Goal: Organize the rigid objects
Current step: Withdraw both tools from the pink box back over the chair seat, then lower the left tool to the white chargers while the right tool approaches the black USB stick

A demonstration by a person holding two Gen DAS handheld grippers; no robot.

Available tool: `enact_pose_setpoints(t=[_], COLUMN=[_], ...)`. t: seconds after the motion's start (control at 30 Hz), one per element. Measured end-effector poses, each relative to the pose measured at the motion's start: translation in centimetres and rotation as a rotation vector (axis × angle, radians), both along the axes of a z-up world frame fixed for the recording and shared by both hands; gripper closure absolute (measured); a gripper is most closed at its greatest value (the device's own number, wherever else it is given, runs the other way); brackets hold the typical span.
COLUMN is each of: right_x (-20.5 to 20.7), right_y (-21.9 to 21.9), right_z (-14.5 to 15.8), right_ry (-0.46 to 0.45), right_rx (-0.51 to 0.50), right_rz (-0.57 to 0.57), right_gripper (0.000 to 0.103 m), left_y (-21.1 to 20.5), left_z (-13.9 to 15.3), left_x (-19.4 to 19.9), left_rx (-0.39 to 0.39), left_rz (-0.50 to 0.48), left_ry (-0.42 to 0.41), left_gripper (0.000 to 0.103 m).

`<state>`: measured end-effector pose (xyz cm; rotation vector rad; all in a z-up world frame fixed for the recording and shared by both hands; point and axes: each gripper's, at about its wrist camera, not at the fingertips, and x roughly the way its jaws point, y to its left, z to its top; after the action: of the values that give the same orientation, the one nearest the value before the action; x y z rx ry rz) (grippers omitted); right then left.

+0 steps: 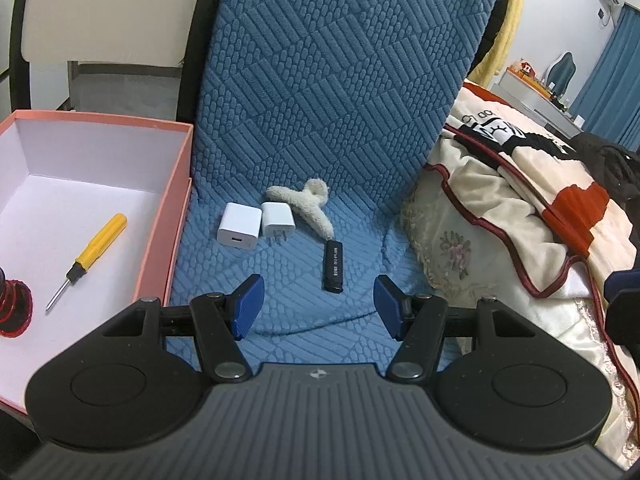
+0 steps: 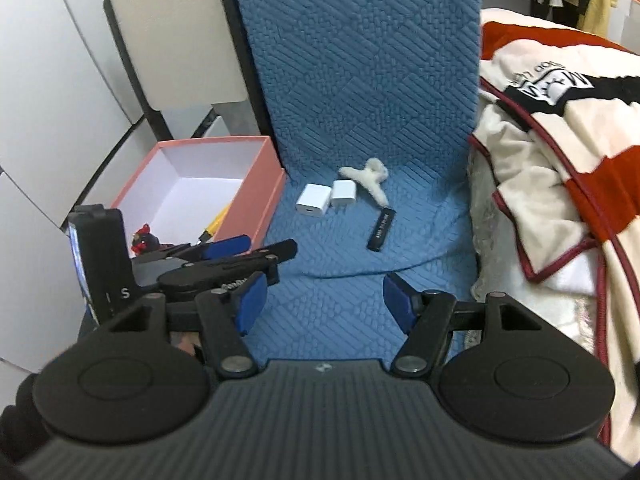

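Four loose things lie on the blue quilted chair seat (image 1: 320, 304), and the pink box (image 1: 176, 200) stands just beside its left edge with a yellow screwdriver (image 1: 96, 250) and a small red toy (image 1: 14, 304) already inside.

Largest of the loose things is the fuzzy cream hair claw (image 1: 304, 208), light, with a soft pile over what is likely a stiff frame; its narrow waist looks the best place to pinch. Next comes the black stick-shaped device (image 1: 333, 266), hard, smooth and probably slippery, best taken across its short width at mid-length. The two white charger cubes (image 1: 238, 227) (image 1: 277, 220) touch each other; they are rigid and glossy, with flat opposite faces that suit the pads, though the second one's prongs point forward.

The left gripper (image 1: 318, 304) hovers near the black stick with its jaws wide apart and nothing between them. The right gripper (image 2: 322, 300) hangs further back, also spread and empty.

The seat gives open room ahead. The box wall must be cleared on the way in, and the blanket-covered bed (image 1: 520, 208) crowds the right side.
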<state>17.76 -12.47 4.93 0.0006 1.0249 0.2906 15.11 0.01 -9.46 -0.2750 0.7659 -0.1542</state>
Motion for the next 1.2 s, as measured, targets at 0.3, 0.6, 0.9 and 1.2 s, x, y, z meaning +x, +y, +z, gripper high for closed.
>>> enact_pose_setpoints(t=[0.3,0.6,0.9,1.2], right_x=[0.6,2.0,3.9,7.7], right_y=[0.1,-1.4,-1.7,-1.0], right_z=[-2.3,-8.7,-16.4,-20.5], right_ry=[0.027,-0.097,-0.095,-0.108], right_rx=[-0.002,-0.038,0.039,0.054], right_rz=[-0.012,-0.112,-0.231,-0.255], right_gripper=[0.036,0.037,0.042,0.051], left_y=[1.0,0.9,0.1,-1.2], left_z=[-1.7,-4.6,-7.0,-8.6], left_x=[1.3,4.6,8.7,13.8], left_rx=[0.014,0.06,0.101,0.197], left_rz=[0.006,-0.002,-0.031,-0.045], left_ry=[0.023,0.017,0.037,0.079], left_gripper=[0.037,0.037,0.038,0.038])
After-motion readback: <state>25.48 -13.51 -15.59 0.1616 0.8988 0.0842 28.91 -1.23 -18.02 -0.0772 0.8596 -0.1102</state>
